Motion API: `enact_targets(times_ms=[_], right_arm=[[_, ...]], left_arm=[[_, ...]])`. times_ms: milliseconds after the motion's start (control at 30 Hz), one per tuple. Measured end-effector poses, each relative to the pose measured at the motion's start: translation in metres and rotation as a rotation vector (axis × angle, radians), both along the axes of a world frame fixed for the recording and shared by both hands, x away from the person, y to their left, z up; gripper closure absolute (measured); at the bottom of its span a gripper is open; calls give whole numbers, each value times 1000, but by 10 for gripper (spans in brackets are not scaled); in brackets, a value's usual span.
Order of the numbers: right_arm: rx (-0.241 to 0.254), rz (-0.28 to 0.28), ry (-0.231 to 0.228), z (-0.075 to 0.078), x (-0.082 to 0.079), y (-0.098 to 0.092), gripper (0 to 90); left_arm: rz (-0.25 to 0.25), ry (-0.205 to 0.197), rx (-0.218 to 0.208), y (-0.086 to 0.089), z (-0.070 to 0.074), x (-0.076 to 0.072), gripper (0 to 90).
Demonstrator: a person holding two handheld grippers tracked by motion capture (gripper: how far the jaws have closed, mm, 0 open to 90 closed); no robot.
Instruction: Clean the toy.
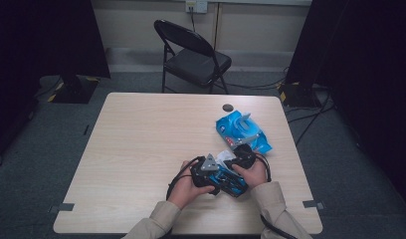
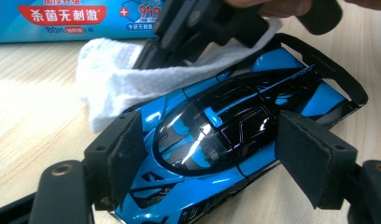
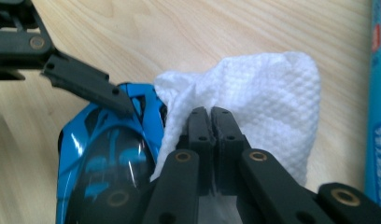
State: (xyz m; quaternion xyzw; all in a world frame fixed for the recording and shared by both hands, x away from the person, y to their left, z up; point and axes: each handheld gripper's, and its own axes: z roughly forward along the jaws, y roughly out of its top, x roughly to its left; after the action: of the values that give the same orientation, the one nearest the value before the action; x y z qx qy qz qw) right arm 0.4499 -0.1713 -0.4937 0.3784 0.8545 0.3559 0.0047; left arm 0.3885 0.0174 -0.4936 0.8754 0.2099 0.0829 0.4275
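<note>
Nearest me in the left gripper view: my left claw (image 2: 205, 156), pads clamped on both flanks of the blue-and-black toy car (image 2: 216, 135), gripping it across the cabin. Car sits on the table (image 1: 141, 149), near the front edge, right of centre.

Right claw (image 3: 211, 135) is closed on a white wipe (image 3: 268, 102), jaws pinched together with the cloth bunched between them. Wipe lies draped over one end of the car, touching the bodywork.

Room to move: in the high view both claws are crowded together over the car. Left half of the table is bare, lots of room there. Blue wipe pack (image 1: 241, 130) lies just beyond the car toward the far right; a small dark round thing (image 1: 228, 107) sits past it near the far edge (can't tell what it is). Folding chair (image 1: 191, 55) stands behind the table, well apart.

View differences: the left gripper view gives the car's glossy roof and the pack's printed label; the right gripper view gives the wipe's dimpled texture and the tip of my left claw against the car's side. The high view gives the layout.

Containers: the pack's flap (image 1: 243, 119) stands up; contents not visible from here.
</note>
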Motion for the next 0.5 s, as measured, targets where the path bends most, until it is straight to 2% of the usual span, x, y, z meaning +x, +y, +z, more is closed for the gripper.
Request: enact_targets(times_ms=[133, 300, 500], right_arm=[[-9, -2, -6, 0, 2, 6, 881], [9, -24, -1, 0, 3, 7, 880], [39, -37, -36, 5, 0, 6, 880]], left_arm=[[-2, 0, 1, 0, 0, 0, 239], [1, -3, -3, 0, 0, -1, 239], [1, -4, -5, 0, -1, -1, 240]])
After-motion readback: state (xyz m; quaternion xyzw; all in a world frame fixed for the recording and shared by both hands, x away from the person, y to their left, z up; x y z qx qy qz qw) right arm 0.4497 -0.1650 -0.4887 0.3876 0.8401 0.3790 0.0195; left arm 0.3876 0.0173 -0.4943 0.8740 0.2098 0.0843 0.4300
